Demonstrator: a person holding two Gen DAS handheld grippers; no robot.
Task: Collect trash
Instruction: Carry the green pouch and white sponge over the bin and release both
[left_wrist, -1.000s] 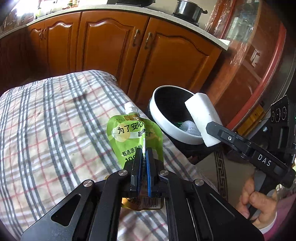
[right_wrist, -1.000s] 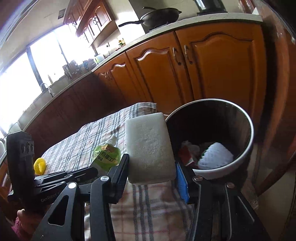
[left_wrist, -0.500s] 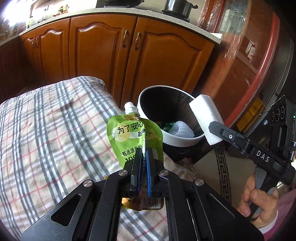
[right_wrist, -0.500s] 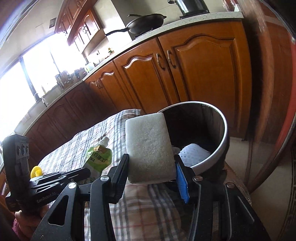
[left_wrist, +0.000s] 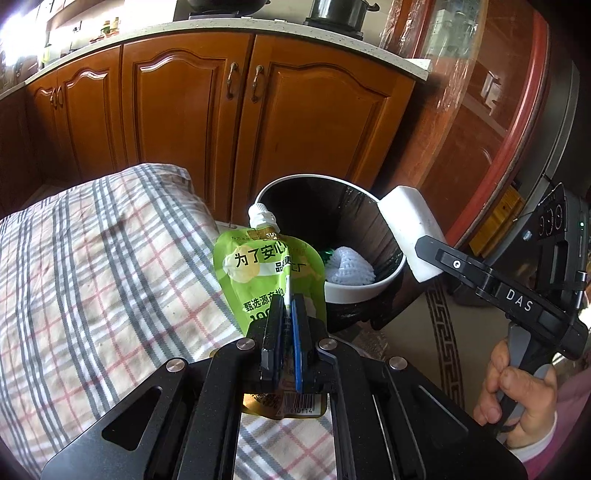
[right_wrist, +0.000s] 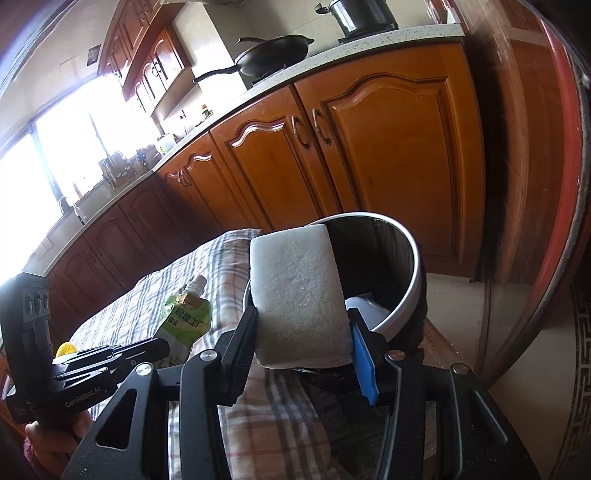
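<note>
My left gripper (left_wrist: 286, 325) is shut on a green spouted drink pouch (left_wrist: 266, 273), held upright above the table edge beside the bin. My right gripper (right_wrist: 303, 332) is shut on a white foam block (right_wrist: 299, 295), held just at the near rim of the bin. In the left wrist view the block (left_wrist: 410, 232) sits at the bin's right rim. The trash bin (left_wrist: 369, 288) has a white rim and a black liner; a white foam fruit net (left_wrist: 349, 267) and something green lie inside. The bin's rim also shows in the right wrist view (right_wrist: 413, 258).
A checked tablecloth (left_wrist: 92, 277) covers the table left of the bin. Wooden kitchen cabinets (left_wrist: 221, 110) stand behind. A red-framed glass cabinet (left_wrist: 498, 110) is on the right. A yellow object (right_wrist: 66, 348) lies on the table behind my left gripper. A patterned rug (left_wrist: 443, 332) covers the floor.
Both grippers have risen and tilted, so the bin sits lower in both views. The foam block has moved from over the bin's opening to its right rim. Both grips are unchanged.
</note>
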